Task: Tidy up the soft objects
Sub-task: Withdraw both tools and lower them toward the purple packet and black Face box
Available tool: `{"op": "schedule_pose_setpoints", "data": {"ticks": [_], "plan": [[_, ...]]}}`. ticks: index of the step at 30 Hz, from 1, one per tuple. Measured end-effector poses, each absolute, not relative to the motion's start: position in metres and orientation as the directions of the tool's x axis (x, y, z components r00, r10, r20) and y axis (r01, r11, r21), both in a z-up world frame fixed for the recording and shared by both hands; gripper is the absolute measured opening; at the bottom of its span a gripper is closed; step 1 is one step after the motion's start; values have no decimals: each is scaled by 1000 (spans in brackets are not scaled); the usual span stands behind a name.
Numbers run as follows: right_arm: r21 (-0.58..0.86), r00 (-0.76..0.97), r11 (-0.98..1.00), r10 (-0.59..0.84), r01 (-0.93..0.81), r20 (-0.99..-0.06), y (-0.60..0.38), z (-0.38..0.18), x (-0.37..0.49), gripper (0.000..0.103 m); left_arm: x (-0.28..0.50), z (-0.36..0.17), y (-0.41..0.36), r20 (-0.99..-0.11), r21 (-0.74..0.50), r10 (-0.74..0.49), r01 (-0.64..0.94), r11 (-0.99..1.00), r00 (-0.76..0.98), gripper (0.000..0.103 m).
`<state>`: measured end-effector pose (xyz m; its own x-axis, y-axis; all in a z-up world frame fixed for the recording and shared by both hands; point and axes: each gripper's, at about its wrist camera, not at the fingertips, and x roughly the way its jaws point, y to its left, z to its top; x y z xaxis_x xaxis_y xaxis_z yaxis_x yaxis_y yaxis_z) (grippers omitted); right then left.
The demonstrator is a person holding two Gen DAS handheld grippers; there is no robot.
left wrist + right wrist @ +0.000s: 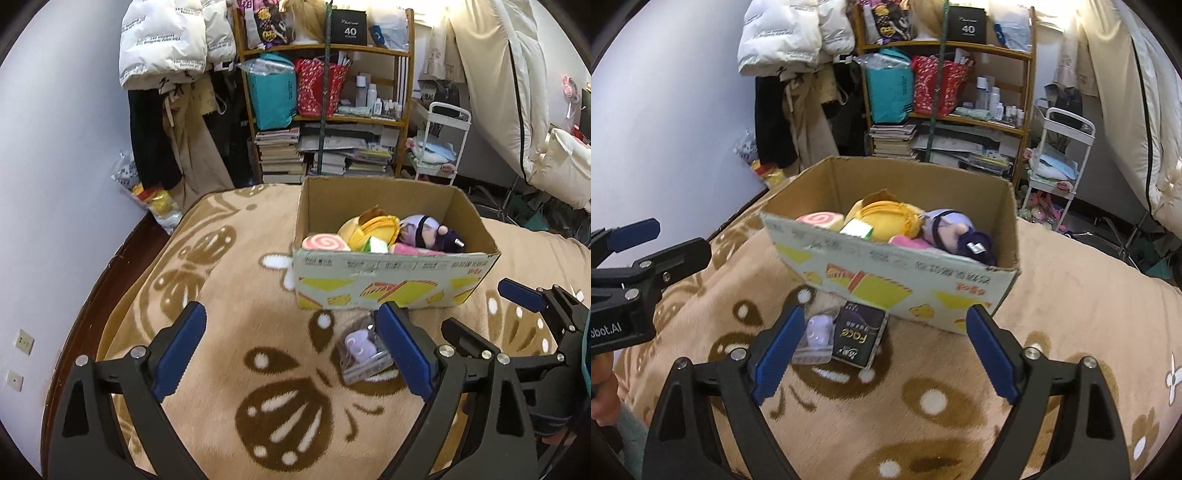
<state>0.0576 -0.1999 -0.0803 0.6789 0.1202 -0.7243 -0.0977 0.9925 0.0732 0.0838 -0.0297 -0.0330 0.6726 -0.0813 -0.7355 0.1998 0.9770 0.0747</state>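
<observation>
Both tongs, left gripper [291, 343] and right gripper [886, 347], gape empty above the blanket [221, 295]. Just beyond lies a bagged lilac toy [817, 332] beside a dark packet [857, 338]; farther, the cardboard box [391, 277] holds plush toys [373, 229]. A careless pinch might snag the slippery bag or the packet instead.

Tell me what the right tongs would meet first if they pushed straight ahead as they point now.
Probably the black packet lying on the blanket just short of the cardboard box; it sits left of centre between the open right tongs, so depth is uncertain.
</observation>
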Motion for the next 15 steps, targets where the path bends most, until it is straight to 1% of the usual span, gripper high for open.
{"op": "schedule_pose_setpoints", "data": {"ticks": [7, 15], "plan": [[74, 657, 992, 122, -101, -744, -193, -91, 61, 94, 87, -40, -26, -762, 69, -69, 187, 980, 644, 93], [67, 632, 992, 122, -111, -765, -191, -106, 73, 94, 99, -63, -30, -809, 70, -63, 202, 977, 585, 93]]}}
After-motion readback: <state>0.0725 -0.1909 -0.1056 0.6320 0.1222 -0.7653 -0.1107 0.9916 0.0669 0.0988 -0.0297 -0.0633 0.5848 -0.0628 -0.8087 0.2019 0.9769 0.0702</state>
